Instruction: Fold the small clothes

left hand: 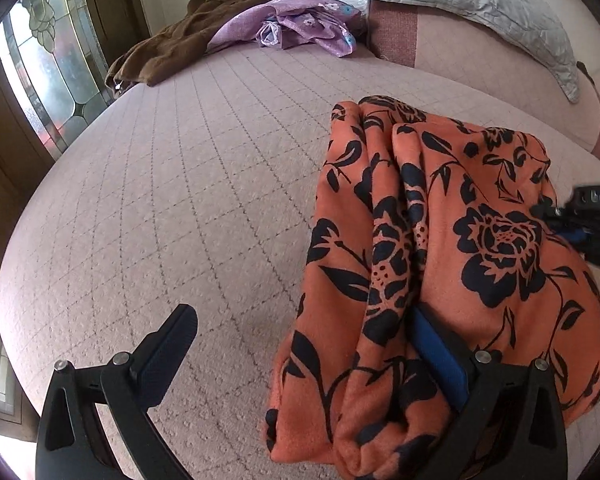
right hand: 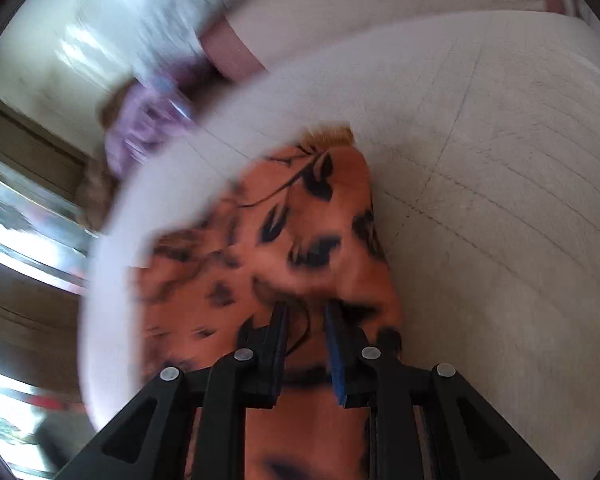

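Left wrist: brown blanket (left hand: 172, 44) behind orange garment (left hand: 440, 260).

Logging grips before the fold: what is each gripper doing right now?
Left gripper: open, orange floral garment draped over one finger.
Right gripper: shut on that garment.

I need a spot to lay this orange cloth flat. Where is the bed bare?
Bare: the quilted bed cover left of the orange floral cloth, up to the brown garment and purple cloth. Crowded: that far edge and the grey pillow.
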Action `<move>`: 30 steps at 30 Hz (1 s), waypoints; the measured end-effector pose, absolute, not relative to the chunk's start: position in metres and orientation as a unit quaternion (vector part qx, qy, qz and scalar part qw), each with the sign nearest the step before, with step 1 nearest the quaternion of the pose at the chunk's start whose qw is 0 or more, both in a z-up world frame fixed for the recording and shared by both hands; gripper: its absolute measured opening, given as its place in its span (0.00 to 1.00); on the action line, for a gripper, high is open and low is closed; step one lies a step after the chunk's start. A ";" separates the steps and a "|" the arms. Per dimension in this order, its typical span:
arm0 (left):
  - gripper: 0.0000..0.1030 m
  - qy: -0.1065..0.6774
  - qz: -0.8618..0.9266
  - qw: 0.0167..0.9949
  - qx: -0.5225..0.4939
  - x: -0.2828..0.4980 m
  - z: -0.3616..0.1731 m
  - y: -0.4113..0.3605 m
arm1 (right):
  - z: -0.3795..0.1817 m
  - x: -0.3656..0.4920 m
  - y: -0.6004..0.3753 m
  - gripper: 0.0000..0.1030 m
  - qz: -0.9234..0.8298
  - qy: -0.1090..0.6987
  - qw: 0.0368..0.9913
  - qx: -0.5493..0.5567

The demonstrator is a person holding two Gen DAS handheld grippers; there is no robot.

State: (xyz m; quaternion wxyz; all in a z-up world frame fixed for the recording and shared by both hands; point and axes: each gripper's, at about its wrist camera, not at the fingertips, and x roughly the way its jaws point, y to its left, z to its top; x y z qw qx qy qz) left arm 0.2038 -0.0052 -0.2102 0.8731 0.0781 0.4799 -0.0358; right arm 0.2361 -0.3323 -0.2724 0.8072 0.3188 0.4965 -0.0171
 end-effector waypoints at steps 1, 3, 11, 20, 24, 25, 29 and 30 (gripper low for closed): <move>1.00 0.478 -0.034 0.874 0.081 0.204 -0.210 -0.009 | -0.275 0.243 -0.333 0.21 -0.013 0.498 0.807 0.318; 1.00 0.475 -0.033 0.875 0.086 0.205 -0.209 -0.009 | -0.264 0.255 -0.332 0.21 -0.022 0.519 0.796 0.309; 1.00 0.476 -0.032 0.875 0.086 0.201 -0.209 -0.011 | -0.215 0.291 -0.282 0.23 0.080 0.481 0.825 0.287; 1.00 0.476 -0.034 0.875 0.080 0.198 -0.208 -0.009 | -0.258 0.309 -0.274 0.23 0.081 0.530 0.784 0.313; 1.00 0.474 -0.047 0.878 0.057 0.199 -0.199 -0.002 | -0.234 0.262 -0.285 0.23 0.083 0.509 0.810 0.278; 1.00 0.462 -0.052 0.884 0.050 0.197 -0.193 0.001 | -0.225 0.245 -0.290 0.24 0.086 0.496 0.819 0.275; 1.00 0.414 -0.038 0.909 0.037 0.193 -0.171 0.015 | -0.205 0.193 -0.304 0.63 0.073 0.462 0.841 0.272; 1.00 0.415 -0.022 0.909 0.042 0.194 -0.172 0.019 | -0.202 0.176 -0.310 0.66 0.063 0.452 0.845 0.278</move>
